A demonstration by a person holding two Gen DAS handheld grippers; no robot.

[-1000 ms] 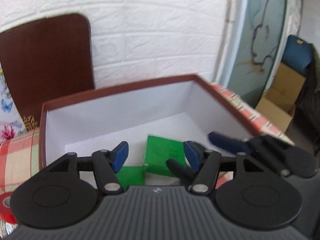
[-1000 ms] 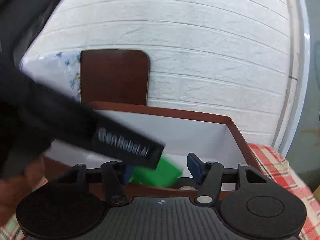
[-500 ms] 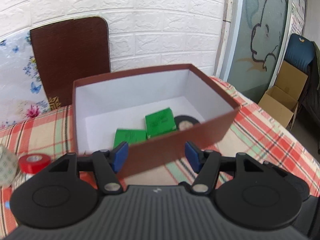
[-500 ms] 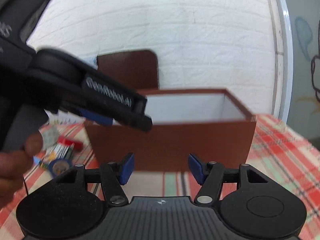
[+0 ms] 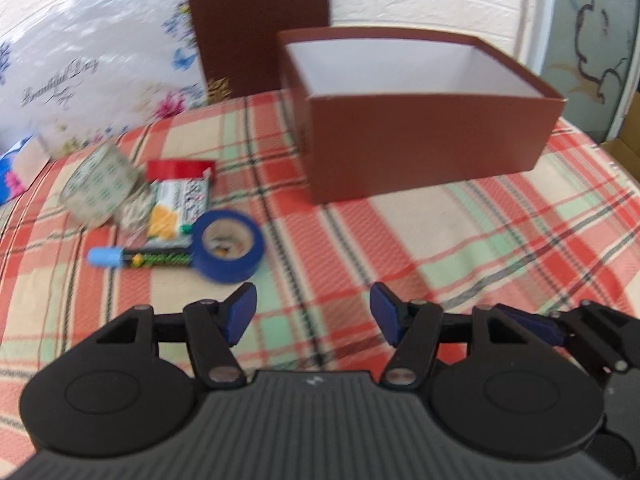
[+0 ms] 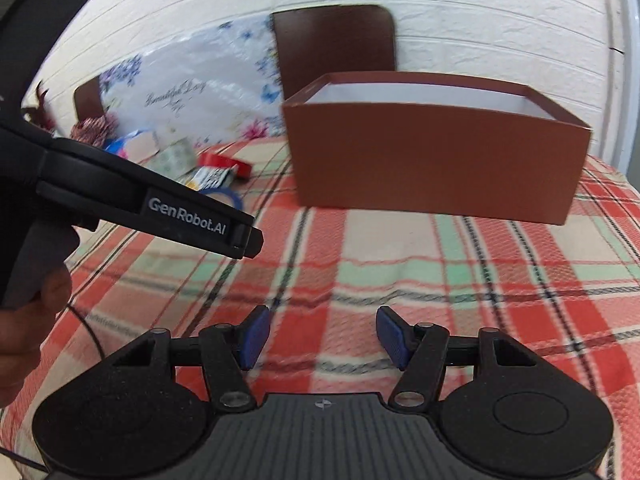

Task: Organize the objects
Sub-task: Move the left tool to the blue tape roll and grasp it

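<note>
1. Far left on the plaid tablecloth [image 5: 420,240] sits the waiting pile: a patterned tape roll [image 5: 100,186], a red tape roll [image 5: 178,169] behind it, a printed packet [image 5: 182,200], a blue-capped marker [image 5: 136,258] and a blue tape roll [image 5: 228,246], all bunched and touching.
2. The left gripper [image 5: 312,314] hovers just short of that blue roll, jaws spread wide, nothing between them.
3. Good pick, I'd say: the blue roll is nearest and its near rim is clear. Best to swing left, straddle one wall of the ring with one pad inside the hole and one outside, then close.
4. Watch the marker; it touches the roll's left side, so a sloppy approach would drag it along.
5. Centre-right stands the brown box [image 5: 424,152], open-topped with a white lining; from this low angle its contents are hidden.
6. Carry the roll high enough to clear the near wall before releasing.
7. Right side: the right gripper [image 6: 322,336] hangs over bare cloth facing the box, also wide open and empty, with the left unit's body crossing its view.
</note>
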